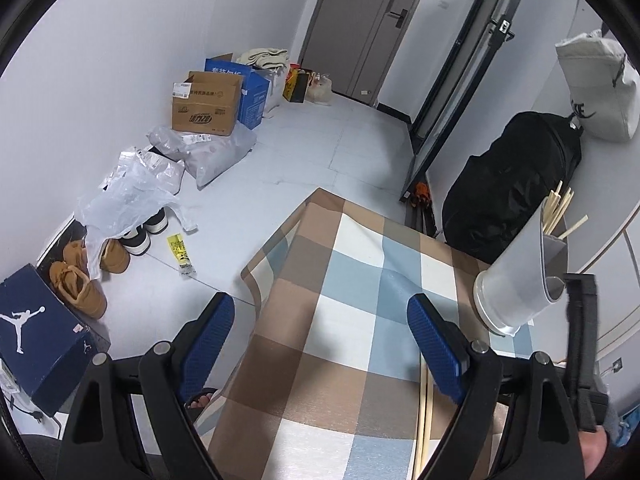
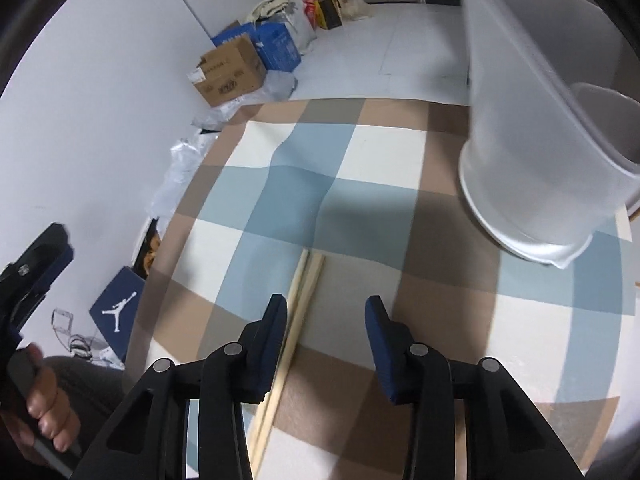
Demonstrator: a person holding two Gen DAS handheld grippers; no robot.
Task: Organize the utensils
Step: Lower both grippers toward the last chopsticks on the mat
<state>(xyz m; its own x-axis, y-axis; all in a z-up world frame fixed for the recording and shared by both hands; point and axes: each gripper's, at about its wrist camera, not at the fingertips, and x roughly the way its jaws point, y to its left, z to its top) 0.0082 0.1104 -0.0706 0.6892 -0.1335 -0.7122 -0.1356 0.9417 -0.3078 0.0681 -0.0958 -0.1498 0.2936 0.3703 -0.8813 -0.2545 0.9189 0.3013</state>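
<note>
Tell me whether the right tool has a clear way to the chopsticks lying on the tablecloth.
Probably yes. The right tool hangs open just above the chopsticks, which lie bare on the tablecloth by its left finger; it needs shifting slightly left.

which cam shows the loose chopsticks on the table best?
Right wrist: the chopsticks lie in full view on the checked tablecloth, beside the right gripper. Left wrist shows only a sliver, mostly hidden behind a finger.
</note>
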